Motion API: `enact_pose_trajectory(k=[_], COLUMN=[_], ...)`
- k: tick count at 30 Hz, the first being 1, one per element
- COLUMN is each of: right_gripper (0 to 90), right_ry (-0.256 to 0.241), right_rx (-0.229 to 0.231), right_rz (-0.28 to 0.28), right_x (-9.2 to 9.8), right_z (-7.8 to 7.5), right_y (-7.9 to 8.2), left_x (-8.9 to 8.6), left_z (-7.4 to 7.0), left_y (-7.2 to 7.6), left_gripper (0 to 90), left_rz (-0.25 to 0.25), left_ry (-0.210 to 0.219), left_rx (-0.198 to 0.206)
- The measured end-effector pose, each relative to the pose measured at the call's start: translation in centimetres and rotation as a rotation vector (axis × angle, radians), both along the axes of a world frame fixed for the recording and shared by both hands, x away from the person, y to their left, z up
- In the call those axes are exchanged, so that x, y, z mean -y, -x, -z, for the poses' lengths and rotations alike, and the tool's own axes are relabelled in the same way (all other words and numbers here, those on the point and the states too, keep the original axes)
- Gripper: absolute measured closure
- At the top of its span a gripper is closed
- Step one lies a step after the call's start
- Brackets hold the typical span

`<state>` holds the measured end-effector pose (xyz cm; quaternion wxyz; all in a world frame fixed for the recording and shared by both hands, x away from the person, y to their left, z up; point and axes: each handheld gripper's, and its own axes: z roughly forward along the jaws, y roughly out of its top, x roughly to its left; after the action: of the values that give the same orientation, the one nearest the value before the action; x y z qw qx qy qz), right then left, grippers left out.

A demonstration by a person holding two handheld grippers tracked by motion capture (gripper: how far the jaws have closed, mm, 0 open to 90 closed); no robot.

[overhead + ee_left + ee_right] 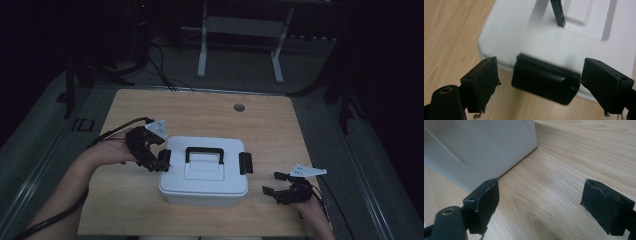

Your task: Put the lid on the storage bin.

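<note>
While the white storage box sits at the near centre of the wooden table, its long axis running from nine to three o'clock, the left gripper is the nearer tool, jaws spread wide either side of the black latch on the box's nine o'clock end. At four o'clock from the box, the right gripper waits just off its corner, jaws wide and holding nothing.

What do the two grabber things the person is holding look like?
Each hand-held gripper is black. The left hand-held gripper and the right hand-held gripper both carry a grey three-cornered plate on top and end in two blocky black jaws with scuffed, frayed pads. A black cable trails from each. The person's forearms are bare, with no sleeves in view.
</note>
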<state>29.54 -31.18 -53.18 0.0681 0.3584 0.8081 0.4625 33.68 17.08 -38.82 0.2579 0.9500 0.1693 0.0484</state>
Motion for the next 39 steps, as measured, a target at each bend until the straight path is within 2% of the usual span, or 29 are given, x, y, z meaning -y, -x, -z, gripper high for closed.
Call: enact_pose_trajectory(k=[5, 7, 10, 18, 20, 24, 26, 27, 30, 39], right_gripper=[14.5, 14.5, 14.5, 14.5, 14.5, 14.5, 14.5, 14.5, 14.5, 14.1], right_ry=[0.000, -0.001, 0.001, -0.001, 0.001, 0.001, 0.000, 0.001, 0.005, 0.007], right_rx=[-0.001, 0.001, 0.004, 0.000, 0.001, 0.001, 0.001, 0.001, 0.000, 0.007], right_rz=[0.001, 0.002, 0.003, 0.007, 0.006, 0.007, 0.008, 0.009, 0.011, 0.043], right_x=[0.0, 0.0, 0.0, 0.0, 0.0, 0.0, 0.0, 0.0, 0.0, 0.3], right_z=[0.0, 0.0, 0.0, -0.1, 0.0, 0.0, 0.0, 0.0, 0.0, 0.2], right_y=[0.0, 0.0, 0.0, 0.0, 0.0, 0.0, 0.0, 0.0, 0.0, -0.1], left_x=[-1.7, -2.3, -3.5, -6.3, -6.6, -7.8, -7.9, -8.3, -8.8, -10.0], left_z=[0.3, 0.8, 1.5, 2.8, 3.0, 4.6, 4.9, 5.8, 6.9, 10.1], left_y=[0.5, 0.8, 1.0, 1.7, 1.7, 2.1, 2.1, 2.2, 2.3, 2.8], left_gripper=[14.3, 14.3, 14.3, 14.3, 14.3, 14.4, 14.3, 14.3, 14.3, 14.4], left_rz=[-0.029, -0.023, -0.043, -0.110, -0.113, -0.150, -0.151, -0.163, -0.176, -0.233], left_ry=[0.041, 0.026, 0.029, 0.101, 0.102, 0.125, 0.125, 0.120, 0.110, 0.146], left_rx=[-0.004, 0.008, -0.011, 0.008, 0.006, 0.013, 0.010, 0.000, -0.008, -0.026])
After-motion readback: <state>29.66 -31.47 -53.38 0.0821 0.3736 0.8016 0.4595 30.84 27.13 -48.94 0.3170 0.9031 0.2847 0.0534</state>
